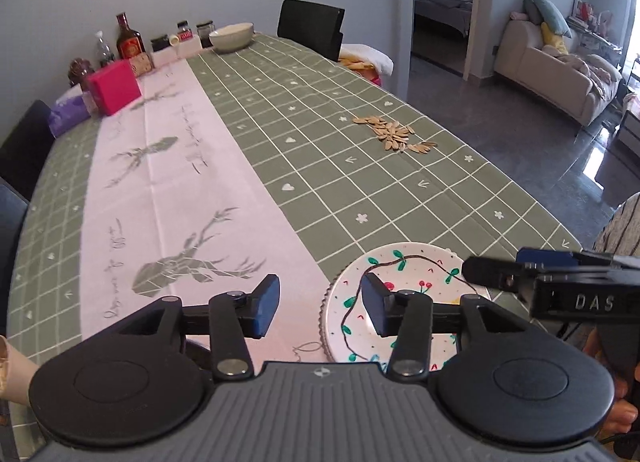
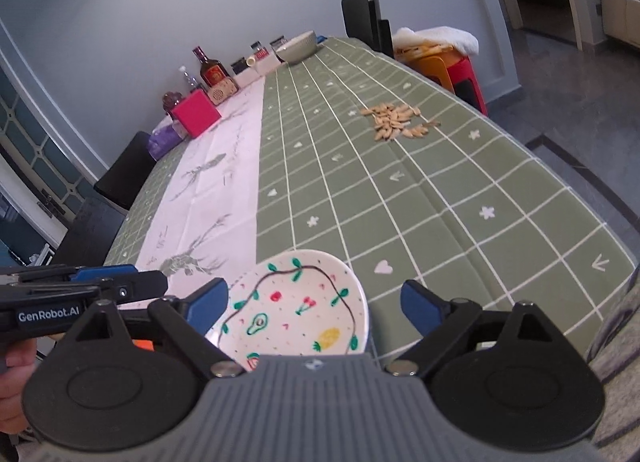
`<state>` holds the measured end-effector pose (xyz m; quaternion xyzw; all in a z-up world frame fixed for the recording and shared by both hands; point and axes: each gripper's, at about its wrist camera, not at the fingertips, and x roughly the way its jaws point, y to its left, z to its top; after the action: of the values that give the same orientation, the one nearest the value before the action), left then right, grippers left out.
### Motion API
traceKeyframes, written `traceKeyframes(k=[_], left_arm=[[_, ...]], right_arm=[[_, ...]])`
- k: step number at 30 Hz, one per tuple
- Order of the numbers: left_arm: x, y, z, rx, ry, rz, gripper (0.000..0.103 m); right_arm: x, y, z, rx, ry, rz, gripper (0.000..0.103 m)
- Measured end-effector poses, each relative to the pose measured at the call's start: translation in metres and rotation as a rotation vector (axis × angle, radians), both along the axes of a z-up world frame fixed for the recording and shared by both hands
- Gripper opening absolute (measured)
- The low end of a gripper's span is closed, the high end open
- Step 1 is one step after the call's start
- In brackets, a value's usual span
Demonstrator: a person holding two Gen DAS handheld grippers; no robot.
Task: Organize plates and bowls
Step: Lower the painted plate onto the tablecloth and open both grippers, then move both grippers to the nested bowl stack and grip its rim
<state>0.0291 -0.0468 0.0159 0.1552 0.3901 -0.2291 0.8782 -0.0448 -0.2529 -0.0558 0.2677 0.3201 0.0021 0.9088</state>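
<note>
A white plate [image 1: 416, 282] painted with fruit and vines lies on the green checked tablecloth [image 1: 360, 182] at the near edge. A ridged dark rim [image 1: 326, 312] shows under its left side. My left gripper [image 1: 320, 290] hangs open just left of the plate, its right pad over the plate's left edge, nothing between the pads. In the right wrist view my right gripper [image 2: 315, 294] stands wide open above the same plate [image 2: 296, 302], and the pads do not touch it. A pale bowl [image 1: 231, 36] sits at the table's far end.
A pile of seeds [image 1: 394, 132] lies right of centre. A pink box [image 1: 114, 86], bottles [image 1: 129, 38] and jars crowd the far left end. Dark chairs [image 1: 310, 24] stand around the table. A person's hand [image 2: 12, 390] holds the left gripper.
</note>
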Motion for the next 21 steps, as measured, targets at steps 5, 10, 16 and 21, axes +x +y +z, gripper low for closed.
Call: traceKeyframes(k=[5,10,16,21], left_arm=[[-0.016,0.023,0.020,-0.015,-0.105,0.084,0.059],[-0.027,0.054,0.034,-0.047,-0.157,0.200,0.061],[-0.033,0.120,0.043,-0.193,-0.163,0.354,0.068],[-0.030,0.152,0.026,-0.239,-0.098,0.433,0.071]], right_arm=[[-0.004,0.010,0.019,-0.024,-0.070,0.004,0.091],[-0.004,0.037,0.042,-0.068,-0.123,0.084,0.092],[0.008,0.080,0.058,-0.008,-0.109,0.247,0.094],[0.022,0.118,0.055,-0.022,-0.058,0.330,0.094]])
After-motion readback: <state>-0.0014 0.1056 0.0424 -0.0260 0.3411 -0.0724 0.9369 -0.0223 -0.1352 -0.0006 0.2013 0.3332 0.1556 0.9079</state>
